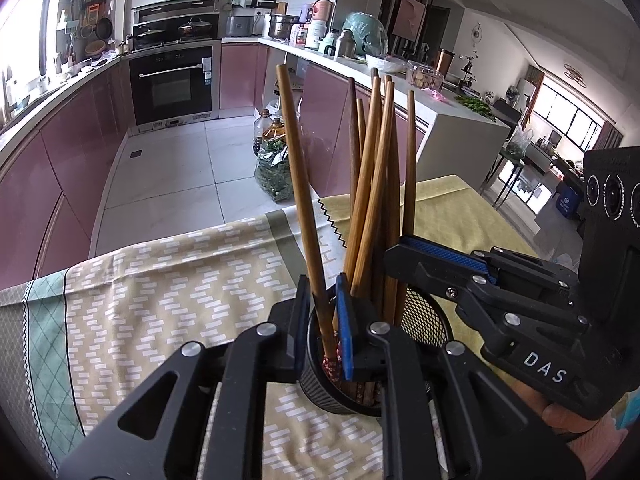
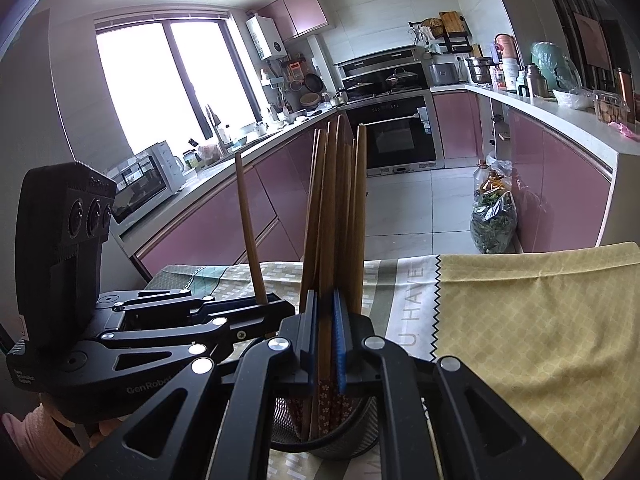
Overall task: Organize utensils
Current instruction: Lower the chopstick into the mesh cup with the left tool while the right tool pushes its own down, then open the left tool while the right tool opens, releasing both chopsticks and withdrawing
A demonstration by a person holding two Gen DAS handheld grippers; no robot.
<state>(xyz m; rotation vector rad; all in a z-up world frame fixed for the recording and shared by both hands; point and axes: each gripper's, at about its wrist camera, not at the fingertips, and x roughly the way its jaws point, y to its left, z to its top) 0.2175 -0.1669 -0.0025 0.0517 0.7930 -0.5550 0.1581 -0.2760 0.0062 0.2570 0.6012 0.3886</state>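
Two grippers are meeting over a black mesh cup (image 1: 424, 312) that is standing on a patterned tablecloth (image 1: 160, 280) at the near edge of a table. Closest to the left camera, the left gripper (image 1: 322, 320) is reaching into the cup's mouth, its jaws standing slightly apart around one wooden chopstick (image 1: 300, 168); the stick is leaning away to the left from the rest, and whether the blue pads are pressing on it I cannot tell. Just beside it, the right gripper (image 2: 325, 332) is coming in from the right side of that view, a hand (image 1: 560, 416) showing under its body. In the right wrist view its jaws are pinching one chopstick of the bundle (image 2: 336, 208) narrowly between the blue pads, right above the cup (image 2: 344, 436). The bundle of chopsticks is standing upright in the cup, their patterned lower ends sitting inside the mesh. A plain yellow cloth (image 2: 540, 340) is lying over the table's right part, meeting the patterned one along a zigzag edge. Beyond the table, a bag of greens (image 2: 494, 220) is sitting on the tiled floor beside pink cabinets (image 2: 560, 184). Farther back, an oven (image 2: 394, 136) is sitting under the stove, and a bright window (image 2: 160, 80) is filling the left wall.
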